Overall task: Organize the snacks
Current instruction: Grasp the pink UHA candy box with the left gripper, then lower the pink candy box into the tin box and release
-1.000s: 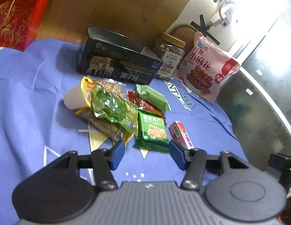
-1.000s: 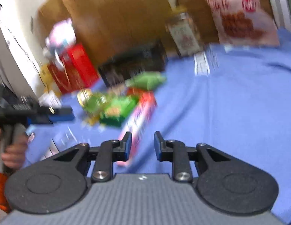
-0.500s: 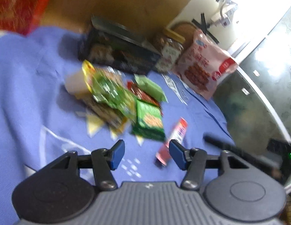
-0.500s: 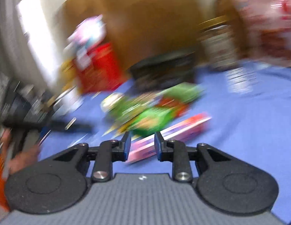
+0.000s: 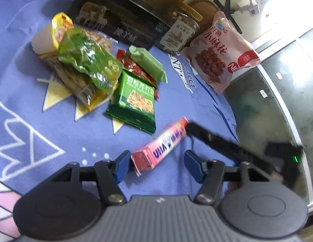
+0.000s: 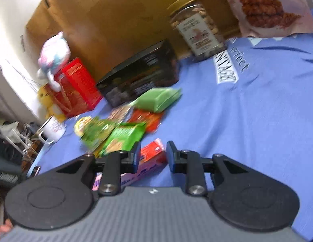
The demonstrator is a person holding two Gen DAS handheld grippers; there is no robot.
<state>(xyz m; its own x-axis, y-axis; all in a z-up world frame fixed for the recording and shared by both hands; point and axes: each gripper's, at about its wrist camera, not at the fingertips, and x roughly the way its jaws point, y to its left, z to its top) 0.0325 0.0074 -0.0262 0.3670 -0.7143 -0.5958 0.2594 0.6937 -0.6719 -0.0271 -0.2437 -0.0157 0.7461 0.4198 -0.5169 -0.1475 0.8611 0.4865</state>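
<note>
A long pink-red snack box (image 5: 162,144) lies on the blue cloth, one end between my left gripper's (image 5: 156,166) open blue-tipped fingers. My right gripper (image 6: 153,156) is open, and the same box (image 6: 150,159) lies under and between its fingers. In the left wrist view the right gripper's black finger (image 5: 217,139) touches the box's far end. A pile of snack packets sits beyond: a green cracker pack (image 5: 136,100), a crinkled green bag (image 5: 89,64), a light green pack (image 5: 148,63), a red packet (image 5: 136,68). An open black box (image 5: 118,24) stands behind them.
A nut jar (image 6: 196,28) and a pink snack bag (image 5: 221,50) stand at the back. A red carton (image 6: 75,86) with a plush toy (image 6: 53,54), and a white mug (image 6: 53,130), are at the left. The glass table edge (image 5: 287,121) is at the right.
The pink-red box has been swung round and pushed toward my left gripper by the right gripper. Both cameras moved closer to it; the left view tilted downward.
</note>
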